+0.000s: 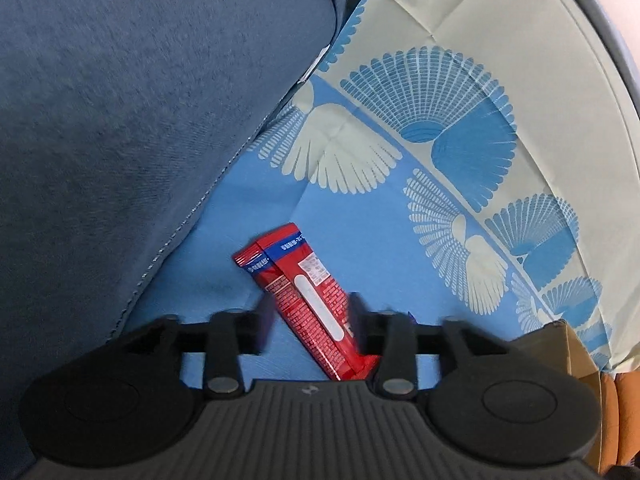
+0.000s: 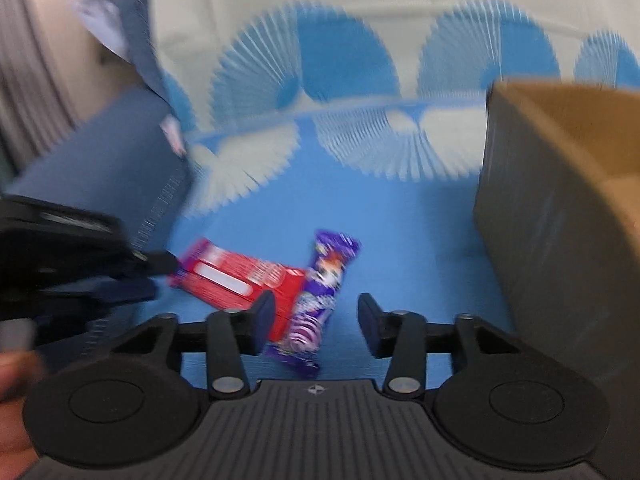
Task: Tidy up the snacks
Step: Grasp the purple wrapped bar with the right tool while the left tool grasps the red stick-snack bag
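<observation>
Left gripper (image 1: 310, 316) agape, red snack (image 1: 310, 300) between

The left gripper (image 1: 310, 320) stands parted around a red snack pack (image 1: 308, 300) lying on the blue patterned cloth (image 1: 360, 216) beside a grey-blue cushion (image 1: 120, 120).

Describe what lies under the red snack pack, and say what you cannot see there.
The red snack pack lies on the blue patterned cloth. Its right end touches or overlaps the purple snack pack; blur hides which is on top. Whatever is beneath the cloth is covered.

a home: blue sofa cushion (image 1: 120, 120) beside a fan-patterned tablecloth (image 1: 440, 140).
</observation>
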`<state>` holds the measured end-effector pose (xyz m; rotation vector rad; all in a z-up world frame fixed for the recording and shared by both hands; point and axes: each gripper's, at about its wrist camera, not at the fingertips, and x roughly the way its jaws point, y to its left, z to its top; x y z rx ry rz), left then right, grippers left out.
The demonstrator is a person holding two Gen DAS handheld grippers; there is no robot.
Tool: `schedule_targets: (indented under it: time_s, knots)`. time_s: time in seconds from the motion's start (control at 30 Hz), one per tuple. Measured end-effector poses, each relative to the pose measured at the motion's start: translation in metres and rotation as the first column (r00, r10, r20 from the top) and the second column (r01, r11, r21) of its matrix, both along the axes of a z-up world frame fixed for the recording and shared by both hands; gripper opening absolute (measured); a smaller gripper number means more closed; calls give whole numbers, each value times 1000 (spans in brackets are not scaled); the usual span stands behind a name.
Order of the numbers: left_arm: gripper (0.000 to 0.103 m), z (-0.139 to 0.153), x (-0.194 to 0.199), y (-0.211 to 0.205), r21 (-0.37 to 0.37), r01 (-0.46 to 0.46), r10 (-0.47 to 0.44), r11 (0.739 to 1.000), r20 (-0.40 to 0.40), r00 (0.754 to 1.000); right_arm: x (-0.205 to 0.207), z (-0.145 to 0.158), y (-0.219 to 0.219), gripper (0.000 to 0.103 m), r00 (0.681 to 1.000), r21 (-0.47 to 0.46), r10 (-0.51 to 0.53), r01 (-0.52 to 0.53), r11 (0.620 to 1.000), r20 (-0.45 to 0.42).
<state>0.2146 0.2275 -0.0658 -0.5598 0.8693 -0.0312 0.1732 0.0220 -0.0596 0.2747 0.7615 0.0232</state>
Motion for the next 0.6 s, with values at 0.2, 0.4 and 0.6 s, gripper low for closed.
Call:
schedule_targets:
  time_s: [0.2, 0.4, 0.6]
  knots:
    - [80, -15, 22, -15, 22, -13, 14, 1000, -50, 999, 13, -29, -1, 25, 998, -10, 18, -19, 1000, -61]
    - [93, -22, 46, -48, 180, 42, -29, 983, -76, 997, -15, -16, -15, 25, 998, -72, -11, 7, 997, -57]
    - [101, -36, 56, -86, 383, 108, -87, 917, -71, 994, -48, 9, -28, 25, 996, -114, 41, -50, 992, -77]
